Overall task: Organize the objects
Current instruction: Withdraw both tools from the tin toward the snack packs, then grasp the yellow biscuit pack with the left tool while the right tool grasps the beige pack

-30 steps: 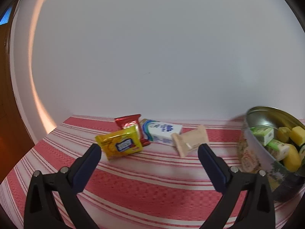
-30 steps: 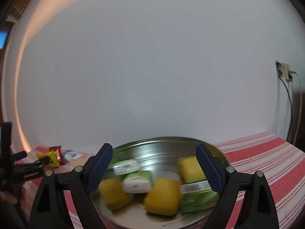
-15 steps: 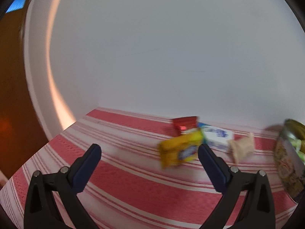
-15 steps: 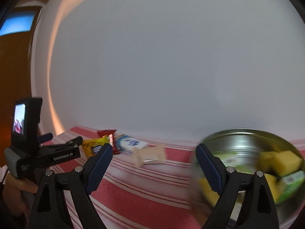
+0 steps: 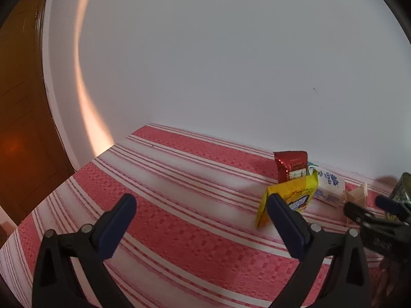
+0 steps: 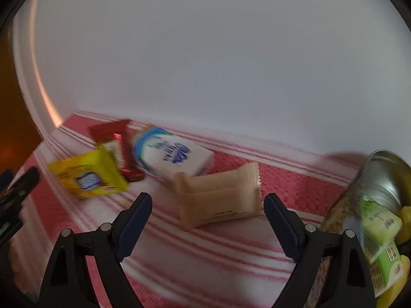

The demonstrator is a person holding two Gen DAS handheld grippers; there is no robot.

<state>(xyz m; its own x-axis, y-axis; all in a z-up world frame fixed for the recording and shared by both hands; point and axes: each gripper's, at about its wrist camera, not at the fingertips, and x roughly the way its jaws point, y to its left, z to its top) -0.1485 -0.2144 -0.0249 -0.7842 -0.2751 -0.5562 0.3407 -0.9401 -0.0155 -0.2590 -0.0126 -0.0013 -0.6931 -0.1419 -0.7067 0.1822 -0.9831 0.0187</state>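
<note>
Left gripper gapes empty, angled downward; right gripper at its three o'clock, jaws wide, empty.

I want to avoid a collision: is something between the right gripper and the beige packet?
Nothing visible: the beige packet lies on the striped cloth straight ahead of the open right gripper, and the gap between them shows only cloth.

The right gripper hangs with its jaws wide apart and nothing between them, pointing at a beige snack packet on the red-and-white striped cloth. Behind the packet lie a white-and-blue box, a red wrapper and a yellow packet. At the right edge stands a metal tin holding green and yellow packets.
</note>
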